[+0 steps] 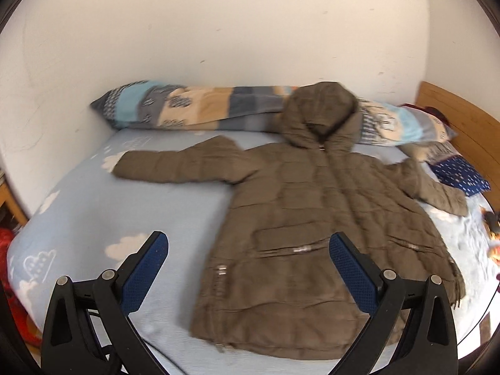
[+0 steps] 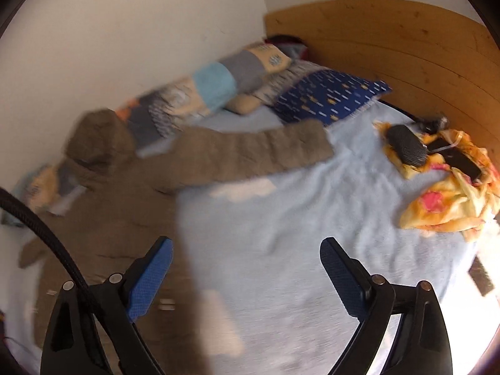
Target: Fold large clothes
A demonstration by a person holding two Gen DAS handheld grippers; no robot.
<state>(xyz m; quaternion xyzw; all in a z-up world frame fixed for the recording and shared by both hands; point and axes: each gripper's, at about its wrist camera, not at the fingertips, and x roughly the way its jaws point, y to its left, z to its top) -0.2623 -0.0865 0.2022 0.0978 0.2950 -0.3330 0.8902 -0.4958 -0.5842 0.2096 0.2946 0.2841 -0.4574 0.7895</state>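
A brown hooded padded coat (image 1: 312, 218) lies flat and face up on the bed (image 1: 93, 212), sleeves spread out to both sides, hood resting against the rolled duvet. My left gripper (image 1: 248, 268) is open and empty, held above the coat's lower left hem. In the right wrist view the coat (image 2: 131, 193) lies to the left, its right sleeve (image 2: 259, 153) stretched toward the blue pillow. My right gripper (image 2: 247, 272) is open and empty, above the light blue sheet beside the coat's right edge. The right view is blurred.
A rolled patterned duvet (image 1: 193, 106) lies along the wall. A dark blue pillow (image 2: 331, 97) sits by the wooden headboard (image 2: 406, 40). A yellow-orange cloth (image 2: 450, 193) with a grey object and a black device lies at the bed's right. A black cable (image 2: 47, 234) crosses the left.
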